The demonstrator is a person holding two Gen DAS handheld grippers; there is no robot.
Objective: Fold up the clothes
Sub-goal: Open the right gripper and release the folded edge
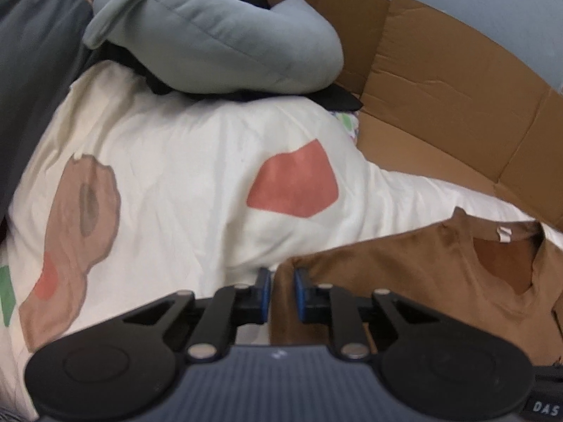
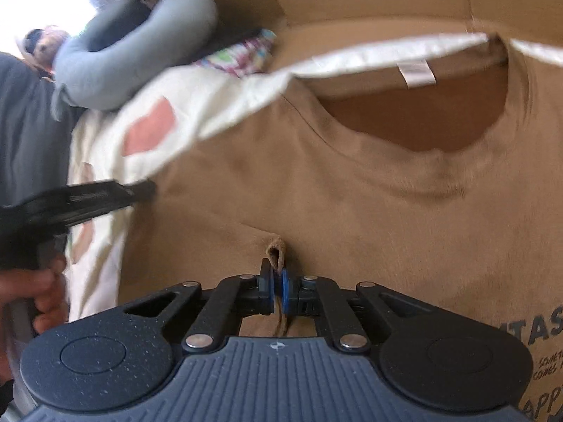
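A brown T-shirt [image 2: 369, 193] lies front up on a white sheet [image 1: 183, 161] printed with coloured shapes. Its neck opening and white label [image 2: 415, 72] are at the far side, and dark lettering shows at its near right. My right gripper [image 2: 278, 288] is shut on a pinched fold of the shirt's chest, and a small loop of cloth sticks up above the blue pads. My left gripper [image 1: 283, 281] is at the shirt's left edge [image 1: 404, 281], its blue pads closed on a bunched corner of brown cloth. In the right wrist view, the left gripper's fingertips [image 2: 140, 188] touch that same edge.
Flattened cardboard [image 1: 440, 81] lines the far side and right. A grey-blue padded garment [image 1: 218, 35] lies on black clothes [image 1: 337, 100] behind the sheet, with patterned cloth [image 2: 242, 52] beside them. Dark grey fabric [image 1: 35, 70] is at the left. A hand [image 2: 38, 288] holds the left gripper.
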